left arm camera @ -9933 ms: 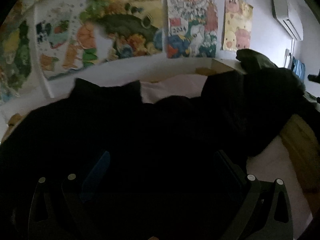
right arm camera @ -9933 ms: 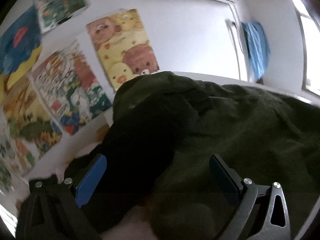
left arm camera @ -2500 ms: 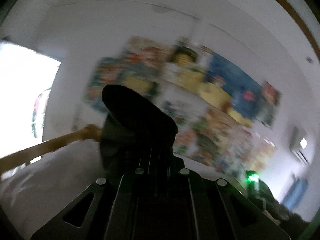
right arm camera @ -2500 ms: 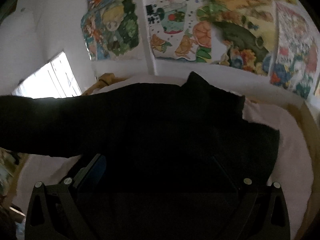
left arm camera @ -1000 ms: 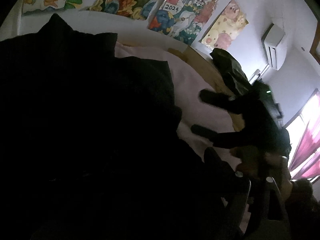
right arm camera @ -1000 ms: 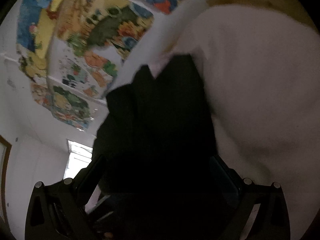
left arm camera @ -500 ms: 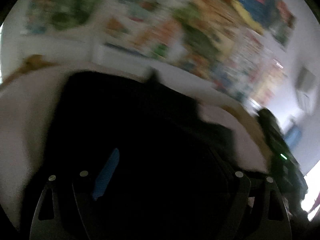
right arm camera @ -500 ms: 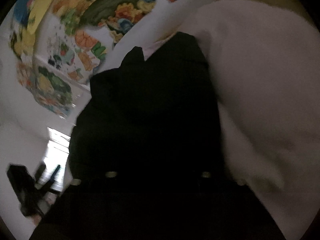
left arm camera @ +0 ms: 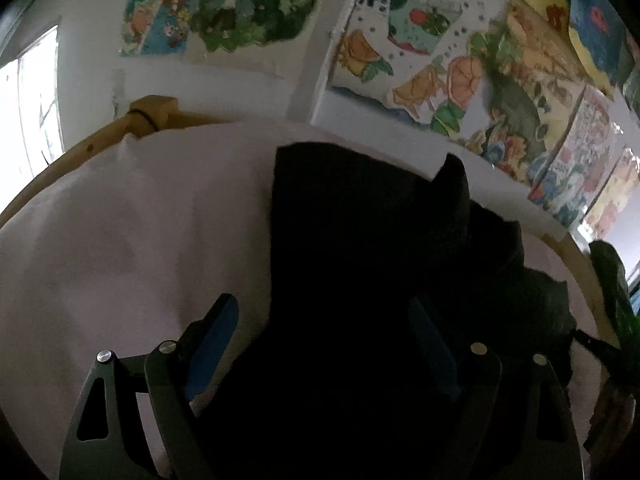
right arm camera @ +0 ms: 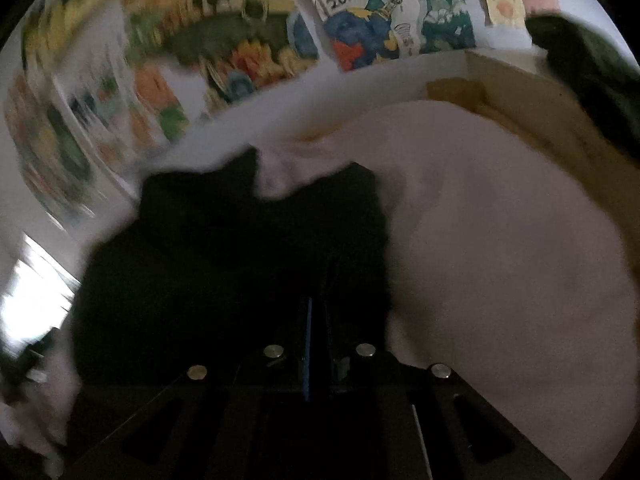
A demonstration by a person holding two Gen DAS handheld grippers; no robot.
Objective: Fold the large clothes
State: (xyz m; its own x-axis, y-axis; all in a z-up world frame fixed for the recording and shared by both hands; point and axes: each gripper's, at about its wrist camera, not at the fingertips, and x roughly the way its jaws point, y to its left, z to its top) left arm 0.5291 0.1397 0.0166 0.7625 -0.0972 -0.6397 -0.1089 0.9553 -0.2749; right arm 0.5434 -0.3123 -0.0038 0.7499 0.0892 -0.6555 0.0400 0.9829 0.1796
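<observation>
A black knit garment (left arm camera: 360,248) lies partly folded on the pale pink bed sheet (left arm camera: 132,232). My left gripper (left arm camera: 324,320) is open, its blue-padded fingers (left arm camera: 216,324) straddling the garment's near left edge. In the right wrist view the same black garment (right arm camera: 224,248) fills the lower left. My right gripper (right arm camera: 316,304) is shut, its fingers pressed together over the dark cloth; whether cloth is pinched between them cannot be told. The view is blurred by motion.
A wooden bed frame (left arm camera: 100,136) curves round the sheet. Colourful posters (left arm camera: 440,72) cover the white wall behind. A dark green garment (right arm camera: 592,76) lies heaped at the bed's far right, also seen at the right edge of the left wrist view (left arm camera: 612,284).
My left gripper has swung back toward the garment's left edge and stays open. My right gripper has closed and moved over the garment's right side.
</observation>
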